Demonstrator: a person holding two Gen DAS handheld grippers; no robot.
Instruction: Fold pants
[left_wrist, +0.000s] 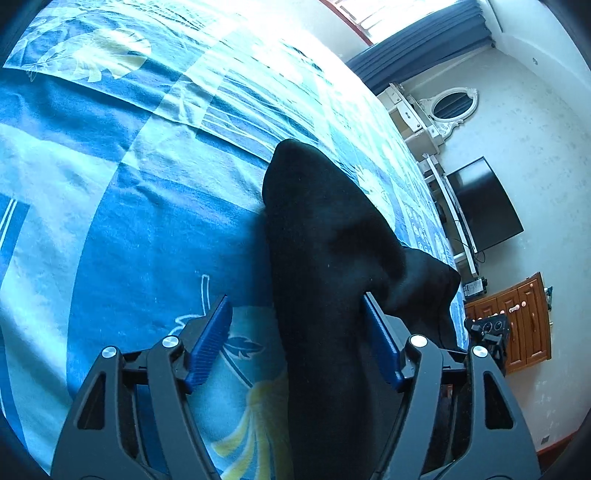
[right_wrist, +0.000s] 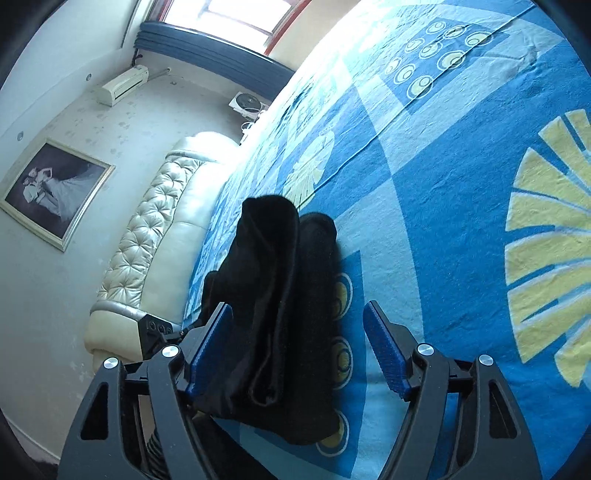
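Observation:
Black pants (left_wrist: 325, 258) lie on a blue patterned bedspread (left_wrist: 129, 184). In the left wrist view they run forward between the wide-open jaws of my left gripper (left_wrist: 295, 325), with cloth draped against the right finger (left_wrist: 380, 343). In the right wrist view the pants (right_wrist: 280, 295) lie in a folded, layered bundle between the open jaws of my right gripper (right_wrist: 297, 332), pressed against the left finger (right_wrist: 208, 347) and apart from the right one. Neither gripper is closed on the cloth.
The bedspread (right_wrist: 443, 221) stretches far on both sides. A cream tufted headboard (right_wrist: 155, 236) edges the bed in the right wrist view. A wall TV (left_wrist: 480, 206), white dresser with mirror (left_wrist: 443, 110) and wooden cabinet (left_wrist: 517, 321) stand past the bed edge in the left wrist view.

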